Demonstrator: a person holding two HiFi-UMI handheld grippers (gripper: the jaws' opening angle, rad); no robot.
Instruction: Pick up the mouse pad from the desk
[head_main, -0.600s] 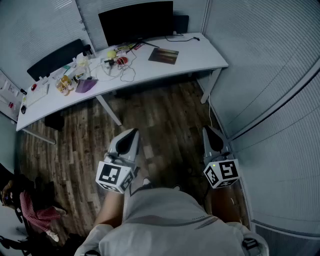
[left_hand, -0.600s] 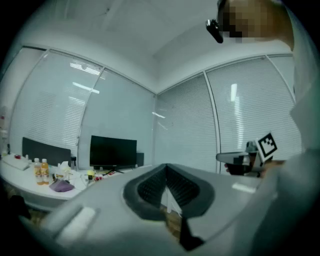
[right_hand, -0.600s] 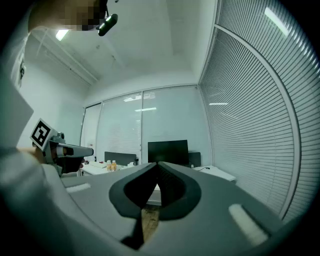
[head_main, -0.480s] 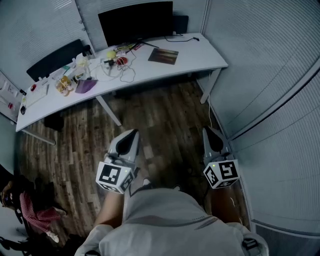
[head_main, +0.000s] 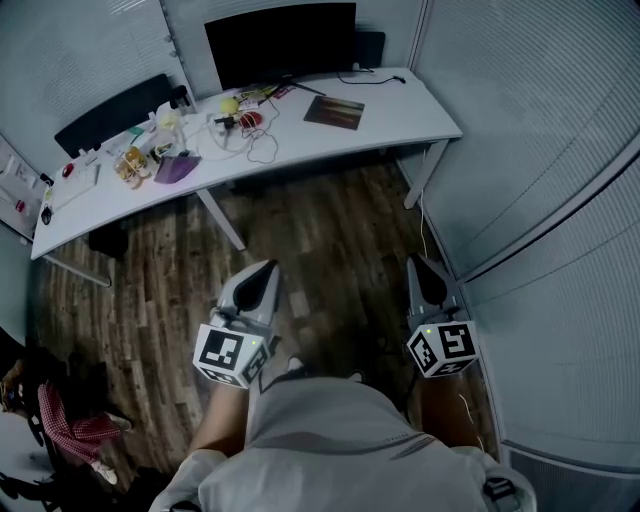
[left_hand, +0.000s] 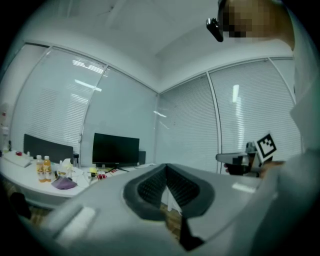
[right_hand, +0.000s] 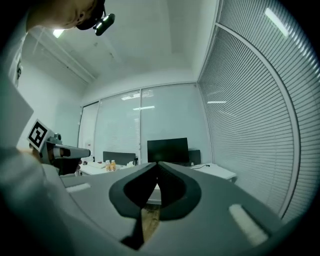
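The mouse pad (head_main: 334, 112), a dark square with a reddish print, lies flat on the white desk (head_main: 400, 120) right of the black monitor (head_main: 280, 45). Both grippers are held level over the wooden floor, well short of the desk. My left gripper (head_main: 266, 268) is shut with nothing in it, as the left gripper view shows (left_hand: 166, 166). My right gripper (head_main: 415, 262) is also shut and empty, its tips meeting in the right gripper view (right_hand: 157, 163). The pad is not distinguishable in either gripper view.
Left of the pad the desk carries a cable tangle (head_main: 255, 145), small bottles (head_main: 130, 165), a purple cloth (head_main: 172, 170) and other clutter. A black chair back (head_main: 110, 115) stands behind the desk. Blind-covered glass walls (head_main: 540, 150) close in at right. Another person's legs (head_main: 60, 430) show at lower left.
The head view has shifted slightly, so the desk sits a little to the right and lower in the picture. Both grippers remain in the same place, shut.
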